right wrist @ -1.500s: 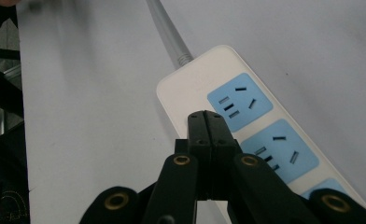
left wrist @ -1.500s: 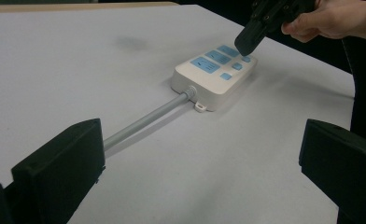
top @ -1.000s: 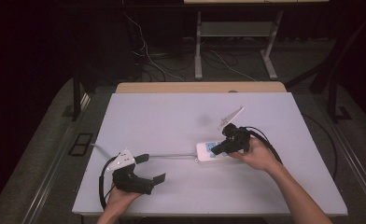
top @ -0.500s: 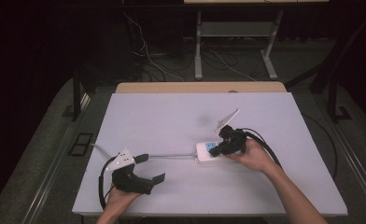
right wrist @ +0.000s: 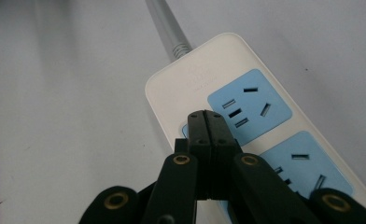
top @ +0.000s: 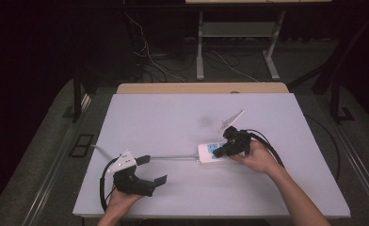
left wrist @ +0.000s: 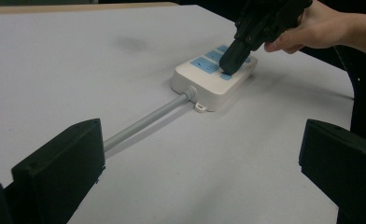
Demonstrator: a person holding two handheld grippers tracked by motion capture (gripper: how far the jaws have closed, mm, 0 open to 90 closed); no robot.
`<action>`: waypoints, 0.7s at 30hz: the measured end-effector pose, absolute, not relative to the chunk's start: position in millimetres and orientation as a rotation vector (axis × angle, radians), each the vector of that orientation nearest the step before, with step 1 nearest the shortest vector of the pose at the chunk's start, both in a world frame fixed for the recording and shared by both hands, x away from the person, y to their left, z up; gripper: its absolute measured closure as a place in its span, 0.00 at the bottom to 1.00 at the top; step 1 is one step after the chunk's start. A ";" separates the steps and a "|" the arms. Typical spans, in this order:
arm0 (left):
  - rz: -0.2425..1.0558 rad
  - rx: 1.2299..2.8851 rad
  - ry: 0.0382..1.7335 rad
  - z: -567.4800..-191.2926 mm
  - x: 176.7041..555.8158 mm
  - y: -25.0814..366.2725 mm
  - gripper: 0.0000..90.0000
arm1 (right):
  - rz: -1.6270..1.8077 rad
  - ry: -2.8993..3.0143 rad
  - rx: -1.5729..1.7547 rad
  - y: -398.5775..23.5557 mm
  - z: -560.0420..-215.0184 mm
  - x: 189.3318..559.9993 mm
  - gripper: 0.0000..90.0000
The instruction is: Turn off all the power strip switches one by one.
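A white power strip (top: 210, 154) with blue socket faces (right wrist: 249, 106) lies on the table right of centre, its grey cable (top: 171, 157) running left. My right gripper (top: 219, 151) (right wrist: 206, 117) is shut, jaws pressed together, with its tip down on the strip's top beside the first socket; the left gripper view shows it (left wrist: 231, 63) touching the strip (left wrist: 212, 84) there. My left gripper (top: 149, 169) rests near the front left of the table, open with nothing between its jaws, pointing along the cable (left wrist: 144, 123) toward the strip.
The white table (top: 173, 117) has a wooden strip along its far edge (top: 201, 88). Beyond it stand a metal frame (top: 234, 42) and loose cables on the dark floor. A black cable (top: 267, 143) loops behind my right hand.
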State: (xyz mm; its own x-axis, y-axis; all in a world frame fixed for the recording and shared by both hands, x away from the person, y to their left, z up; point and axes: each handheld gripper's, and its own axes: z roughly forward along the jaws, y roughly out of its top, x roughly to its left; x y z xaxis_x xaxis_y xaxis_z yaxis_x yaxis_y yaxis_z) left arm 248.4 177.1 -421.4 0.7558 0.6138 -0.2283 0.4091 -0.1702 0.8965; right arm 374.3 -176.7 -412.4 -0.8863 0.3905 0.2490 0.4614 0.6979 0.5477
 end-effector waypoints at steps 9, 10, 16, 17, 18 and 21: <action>0.220 1.802 0.798 -421.8 249.1 176.9 0.00 | -0.976 -2.765 -0.703 -176.6 -413.6 372.9 1.00; 0.220 1.801 0.798 -421.7 249.2 177.1 0.00 | -0.976 -2.767 -0.700 -175.5 -413.4 372.8 1.00; 0.222 1.798 0.797 -421.4 248.3 177.4 0.00 | -0.970 -2.773 -0.703 -174.5 -413.2 374.3 1.00; 0.222 1.798 0.798 -421.3 248.3 177.5 0.00 | -0.969 -2.778 -0.705 -175.5 -413.3 374.5 1.00; 0.222 1.797 0.798 -421.3 248.3 177.5 0.00 | -0.961 -2.791 -0.705 -177.0 -413.2 374.4 1.00; 0.221 1.799 0.796 -421.4 248.4 177.1 0.00 | -0.988 -2.774 -0.707 -179.7 -415.1 373.2 1.00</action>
State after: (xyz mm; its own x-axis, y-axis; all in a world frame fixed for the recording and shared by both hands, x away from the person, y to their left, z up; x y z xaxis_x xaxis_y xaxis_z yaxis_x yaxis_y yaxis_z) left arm 248.4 177.1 -421.4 0.7567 0.6132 -0.2268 0.4078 -0.1715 0.8968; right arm 373.2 -179.7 -415.1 -0.8850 0.3891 0.2555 0.4630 0.6792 0.5695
